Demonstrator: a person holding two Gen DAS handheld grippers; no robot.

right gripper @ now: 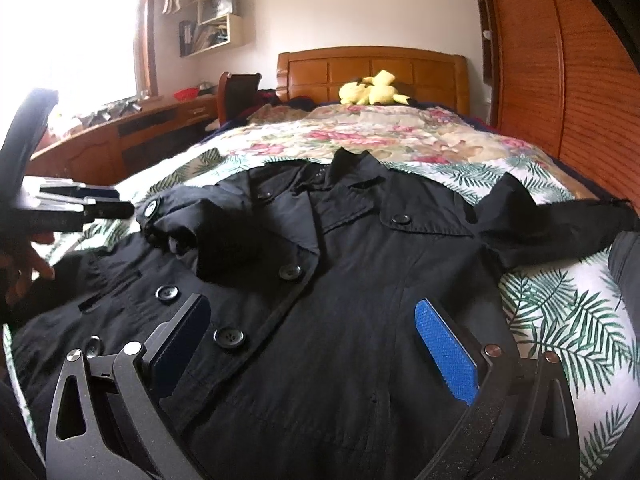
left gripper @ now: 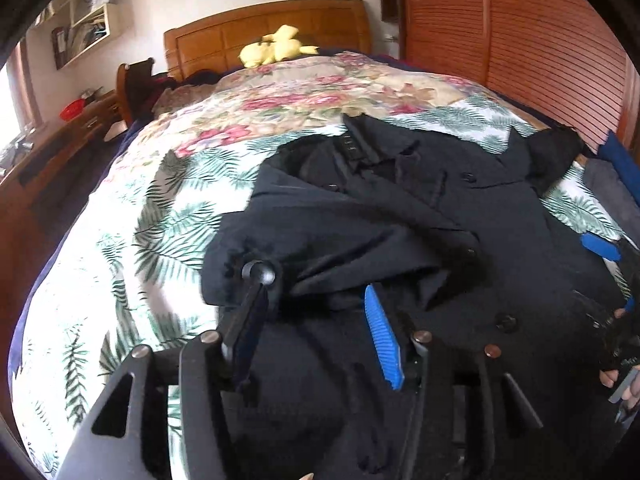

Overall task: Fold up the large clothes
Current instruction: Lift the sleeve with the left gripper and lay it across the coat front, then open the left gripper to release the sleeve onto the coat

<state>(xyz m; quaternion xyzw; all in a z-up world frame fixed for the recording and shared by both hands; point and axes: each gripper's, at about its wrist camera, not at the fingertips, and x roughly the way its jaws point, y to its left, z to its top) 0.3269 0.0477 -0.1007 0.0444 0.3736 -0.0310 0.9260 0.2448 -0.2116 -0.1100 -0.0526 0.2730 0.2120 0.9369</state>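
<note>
Right wrist view shows the black coat lying face up on the floral bedspread, one sleeve folded across its chest. Right tongs hover wide apart above it. Left tongs stand apart too, low over that sleeve, gripping nothing.

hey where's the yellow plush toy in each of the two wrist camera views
Left wrist view: yellow plush toy sits top centre, at the head of the bed.
Right wrist view: the toy is upper centre-right, at the same spot.
Shared landmark: the wooden headboard just behind it; the black coat fills the foreground.
</note>
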